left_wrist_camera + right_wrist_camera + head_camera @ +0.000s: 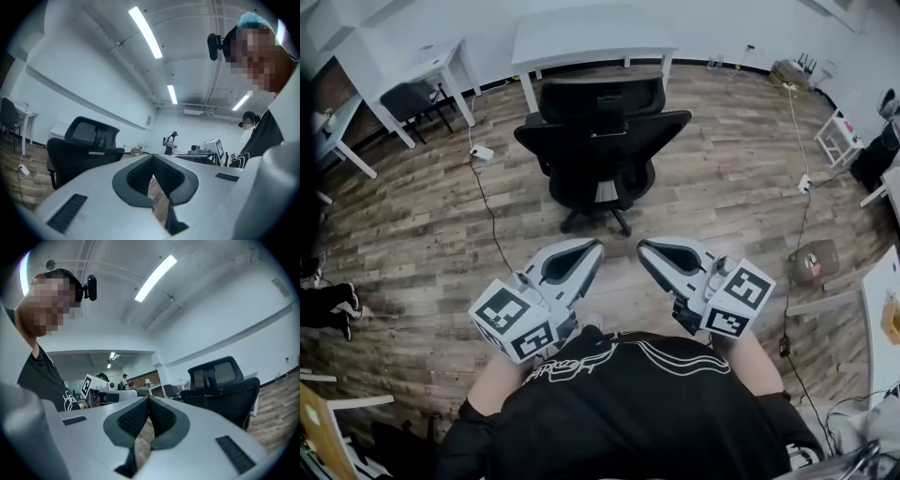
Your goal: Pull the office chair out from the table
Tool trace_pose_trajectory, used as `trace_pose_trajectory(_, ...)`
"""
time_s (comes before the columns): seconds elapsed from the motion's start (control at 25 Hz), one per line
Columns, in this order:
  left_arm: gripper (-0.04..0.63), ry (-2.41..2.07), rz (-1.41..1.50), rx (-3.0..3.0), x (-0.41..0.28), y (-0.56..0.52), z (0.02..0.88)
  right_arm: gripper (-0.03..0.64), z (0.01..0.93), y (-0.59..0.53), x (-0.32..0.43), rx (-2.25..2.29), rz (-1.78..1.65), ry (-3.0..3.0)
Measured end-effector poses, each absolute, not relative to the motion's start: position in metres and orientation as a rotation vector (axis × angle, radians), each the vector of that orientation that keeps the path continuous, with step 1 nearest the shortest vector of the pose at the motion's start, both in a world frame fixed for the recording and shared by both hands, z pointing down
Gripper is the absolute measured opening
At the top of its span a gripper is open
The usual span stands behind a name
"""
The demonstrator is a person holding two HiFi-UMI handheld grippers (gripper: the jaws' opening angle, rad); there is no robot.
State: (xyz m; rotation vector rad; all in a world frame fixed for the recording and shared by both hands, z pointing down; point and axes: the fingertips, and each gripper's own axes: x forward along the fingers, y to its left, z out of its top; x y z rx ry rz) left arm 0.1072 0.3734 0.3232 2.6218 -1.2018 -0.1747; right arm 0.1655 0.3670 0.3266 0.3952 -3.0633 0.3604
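Observation:
The black office chair (602, 141) stands on the wood floor, a little out from the white table (592, 39) behind it. It also shows at the left of the left gripper view, as the chair (83, 147), and at the right of the right gripper view, as the chair (224, 387). Both grippers are well back from it, close to the person's chest, tips turned toward each other. My left gripper (594, 247) is shut with nothing between its jaws. My right gripper (645, 246) is shut and empty too.
A second white table (398, 70) with a dark chair (411, 99) stands at the left. Cables (487, 211) run over the floor left of the chair, and another cable (802, 202) at the right. A brown box (812, 261) lies at the right. Shoes (326, 307) show at the left edge.

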Motion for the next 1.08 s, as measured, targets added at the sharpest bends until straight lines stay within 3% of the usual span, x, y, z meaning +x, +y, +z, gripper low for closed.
trace_pose_trajectory(1.08, 0.006, -1.274, -0.121, 2.632, 0.154, 0.415, 0.319, 0.035, 0.323, 0.402, 0.21, 0.354, 0.302, -3.112)
